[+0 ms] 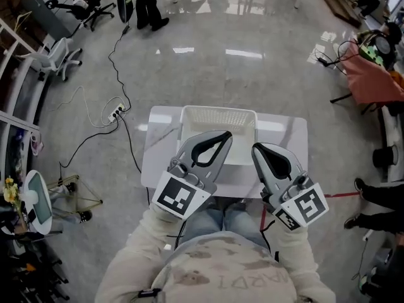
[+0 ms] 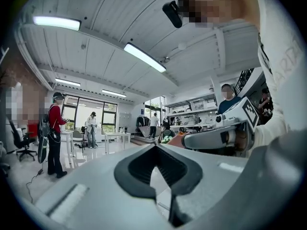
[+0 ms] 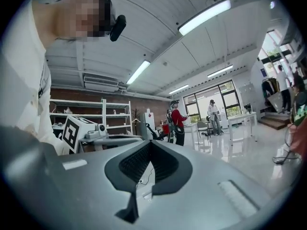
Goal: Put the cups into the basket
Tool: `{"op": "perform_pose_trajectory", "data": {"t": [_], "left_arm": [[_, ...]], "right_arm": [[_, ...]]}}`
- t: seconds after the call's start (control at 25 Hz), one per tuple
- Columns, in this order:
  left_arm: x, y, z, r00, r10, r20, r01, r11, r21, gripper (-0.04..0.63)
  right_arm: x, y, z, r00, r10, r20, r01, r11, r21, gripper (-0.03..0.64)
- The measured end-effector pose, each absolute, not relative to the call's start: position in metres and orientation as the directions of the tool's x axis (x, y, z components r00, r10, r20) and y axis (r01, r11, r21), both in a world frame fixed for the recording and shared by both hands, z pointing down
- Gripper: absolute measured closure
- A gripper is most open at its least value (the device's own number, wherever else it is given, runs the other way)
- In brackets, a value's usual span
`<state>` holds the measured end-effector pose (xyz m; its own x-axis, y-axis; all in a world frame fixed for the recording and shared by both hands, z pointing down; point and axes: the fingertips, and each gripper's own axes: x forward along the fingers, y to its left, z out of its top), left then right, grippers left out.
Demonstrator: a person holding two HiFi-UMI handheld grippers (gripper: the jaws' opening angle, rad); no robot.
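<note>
Two handheld grippers, a left gripper (image 1: 225, 135) and a right gripper (image 1: 256, 149), each carrying one marker cube (image 1: 181, 196); one white basket (image 1: 218, 112); one white table (image 1: 161, 145) beneath it; one power strip (image 1: 115, 112) lying on the grey floor (image 1: 221, 68)

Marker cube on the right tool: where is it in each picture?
Head view: marker cube at lower right.
Left gripper view: at right, mid-height.
Right gripper view: absent; the left tool's cube shows instead.
Shared landmark: the wearer's pale sweater.
</note>
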<state>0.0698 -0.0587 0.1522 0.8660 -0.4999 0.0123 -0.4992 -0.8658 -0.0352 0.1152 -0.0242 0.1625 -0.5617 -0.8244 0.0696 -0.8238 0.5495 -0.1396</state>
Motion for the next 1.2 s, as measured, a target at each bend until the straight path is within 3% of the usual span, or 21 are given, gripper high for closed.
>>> {"op": "perform_pose_trajectory", "data": {"t": [0.28, 1.2], "left_arm": [[0.076, -0.038, 0.138, 0.854, -0.520, 0.001, -0.520, -0.854, 0.007, 0.594], [0.049, -0.012, 0.118, 0.820, -0.573, -0.009, -0.573, -0.819, -0.014, 0.594]], "right_arm": [[0.114, -0.003, 0.139, -0.578, -0.816, -0.005, -0.807, 0.573, -0.144, 0.591], [0.081, 0.015, 0.124, -0.633, -0.774, -0.013, -0.768, 0.630, -0.117, 0.591]]}}
